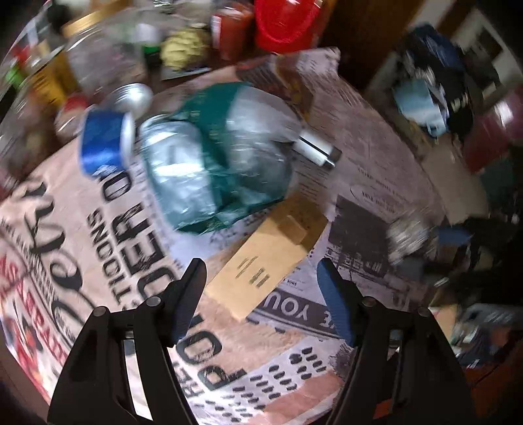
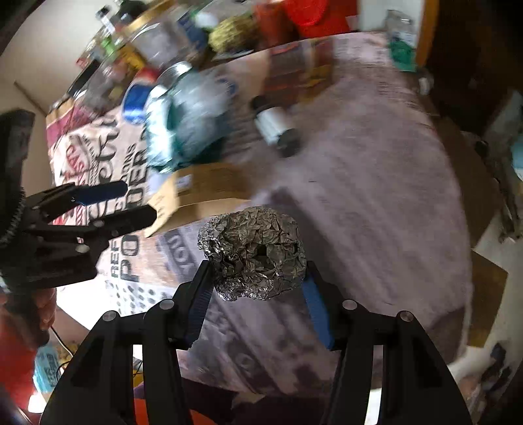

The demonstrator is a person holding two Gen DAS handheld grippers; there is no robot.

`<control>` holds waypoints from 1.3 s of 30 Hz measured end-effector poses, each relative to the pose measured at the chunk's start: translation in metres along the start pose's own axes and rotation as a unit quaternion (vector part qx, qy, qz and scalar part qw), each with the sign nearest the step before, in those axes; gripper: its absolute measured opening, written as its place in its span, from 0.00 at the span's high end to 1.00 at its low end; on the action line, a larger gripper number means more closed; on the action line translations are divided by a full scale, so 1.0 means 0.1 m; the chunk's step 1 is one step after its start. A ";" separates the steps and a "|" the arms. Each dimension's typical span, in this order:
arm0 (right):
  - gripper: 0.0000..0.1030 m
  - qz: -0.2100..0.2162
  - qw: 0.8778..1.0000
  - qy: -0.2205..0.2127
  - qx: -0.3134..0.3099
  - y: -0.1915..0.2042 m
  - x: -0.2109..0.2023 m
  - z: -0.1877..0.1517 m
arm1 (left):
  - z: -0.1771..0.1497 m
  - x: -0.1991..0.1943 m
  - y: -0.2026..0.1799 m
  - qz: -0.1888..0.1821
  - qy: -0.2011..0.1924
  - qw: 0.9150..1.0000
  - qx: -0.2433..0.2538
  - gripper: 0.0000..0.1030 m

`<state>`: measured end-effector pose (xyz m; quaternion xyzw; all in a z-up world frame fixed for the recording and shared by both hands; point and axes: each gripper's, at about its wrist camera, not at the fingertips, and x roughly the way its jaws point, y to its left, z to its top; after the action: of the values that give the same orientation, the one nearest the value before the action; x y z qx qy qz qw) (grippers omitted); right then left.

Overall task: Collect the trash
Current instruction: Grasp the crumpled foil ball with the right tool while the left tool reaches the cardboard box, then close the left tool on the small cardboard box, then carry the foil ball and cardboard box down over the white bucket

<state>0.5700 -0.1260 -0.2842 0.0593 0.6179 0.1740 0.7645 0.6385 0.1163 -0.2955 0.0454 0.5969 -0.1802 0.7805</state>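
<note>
My right gripper (image 2: pixel 256 274) is shut on a crumpled ball of aluminium foil (image 2: pixel 255 255), held just above the printed tablecloth (image 2: pixel 359 196). In the left wrist view that ball (image 1: pixel 408 235) shows as a blur at the right. My left gripper (image 1: pixel 260 264) is open and points down over a flat brown cardboard piece (image 1: pixel 268 258), with nothing between its fingers. From the right wrist view the left gripper (image 2: pixel 140 199) hangs beside the same cardboard (image 2: pixel 202 193). Behind the cardboard lies a crumpled green and silver bag (image 1: pixel 222 157).
A blue can (image 1: pixel 104 144) lies left of the bag and a white cylinder (image 1: pixel 318 150) lies to its right. Jars, bottles and a red container (image 1: pixel 284 23) crowd the far side of the table. The table edge (image 1: pixel 457 202) drops to a cluttered floor at right.
</note>
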 end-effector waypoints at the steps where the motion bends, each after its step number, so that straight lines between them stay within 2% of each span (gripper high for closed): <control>1: 0.51 -0.006 1.000 -0.005 0.006 -0.08 -0.06 -0.01 | 0.03 0.05 -0.04 0.001 0.006 1.000 0.015 0.33; 8: 0.51 -0.031 0.997 -0.041 0.054 -0.43 -0.40 -0.11 | 0.22 0.44 -0.24 0.007 0.053 0.994 0.091 0.33; 12: 0.51 -0.035 0.996 -0.055 0.067 -0.43 -0.47 -0.13 | 0.24 0.51 -0.27 0.000 0.060 0.994 0.089 0.33; 14: 0.51 -0.034 0.995 -0.061 0.069 -0.40 -0.48 -0.12 | 0.23 0.48 -0.29 -0.013 0.053 0.995 0.081 0.37; 16: 0.51 -0.034 0.995 -0.065 0.067 -0.38 -0.49 -0.11 | 0.22 0.44 -0.29 -0.029 0.051 0.996 0.072 0.56; 17: 0.51 -0.034 0.995 -0.067 0.065 -0.38 -0.50 -0.10 | 0.20 0.41 -0.29 -0.034 0.050 0.996 0.067 0.57; 23: 0.51 -0.026 0.995 -0.078 0.051 -0.43 -0.60 -0.06 | 0.13 0.12 -0.34 -0.024 0.006 0.999 0.040 0.60; 29: 0.51 -0.011 0.995 -0.098 0.023 -0.44 -0.74 0.02 | 0.19 -0.35 -0.44 0.005 -0.066 0.998 -0.008 0.60; 34: 0.51 0.001 0.992 -0.123 -0.024 -0.40 -0.93 0.09 | 0.12 -0.82 -0.64 0.053 -0.133 0.988 -0.054 0.61; 39: 0.51 0.013 0.984 -0.154 -0.084 -0.35 -1.23 0.14 | -0.03 -1.24 -0.88 0.073 -0.206 0.969 -0.115 0.61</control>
<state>0.5689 -0.1988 -0.1780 0.0286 0.4755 0.2239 0.8502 0.5785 0.0631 -0.1660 -0.0388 0.4351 -0.0584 0.8976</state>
